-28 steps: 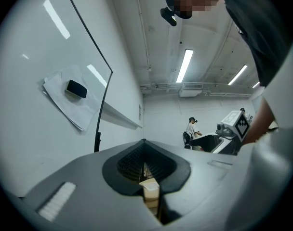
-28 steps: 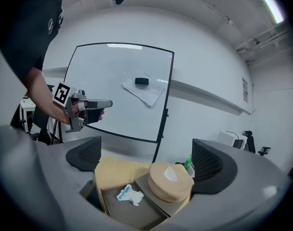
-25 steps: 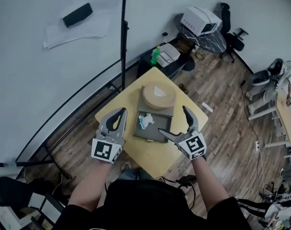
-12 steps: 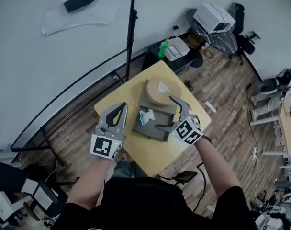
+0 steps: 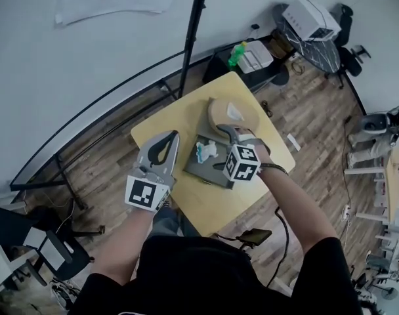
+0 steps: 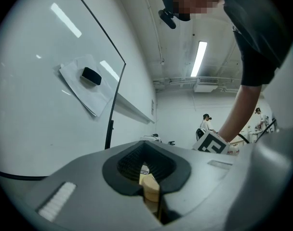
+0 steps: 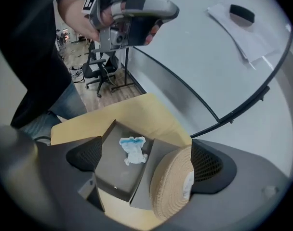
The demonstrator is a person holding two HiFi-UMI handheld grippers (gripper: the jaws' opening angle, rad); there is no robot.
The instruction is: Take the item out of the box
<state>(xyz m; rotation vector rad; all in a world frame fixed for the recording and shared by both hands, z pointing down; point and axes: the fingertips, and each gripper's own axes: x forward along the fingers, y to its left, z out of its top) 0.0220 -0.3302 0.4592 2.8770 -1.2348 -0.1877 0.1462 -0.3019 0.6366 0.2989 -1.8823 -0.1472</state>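
The yellow table (image 5: 165, 120) (image 7: 137, 110) carries the open grey box (image 5: 205, 171) (image 7: 115, 170), unmoved since a second ago, with a round woven disc (image 5: 229, 113) (image 7: 170, 186) touching its 1 o'clock edge. The right gripper (image 5: 220, 148) (image 7: 146, 159) has swung in from the box's 4 o'clock side and now hangs over it, jaws spread wide and holding nothing. The left gripper (image 5: 167, 138) has stayed at the box's 9 o'clock, its jaws pressed together on nothing. Each gripper's cube bears black-and-white square markers. The small white-and-blue item (image 5: 205, 151) (image 7: 132, 149) still lies inside the box.
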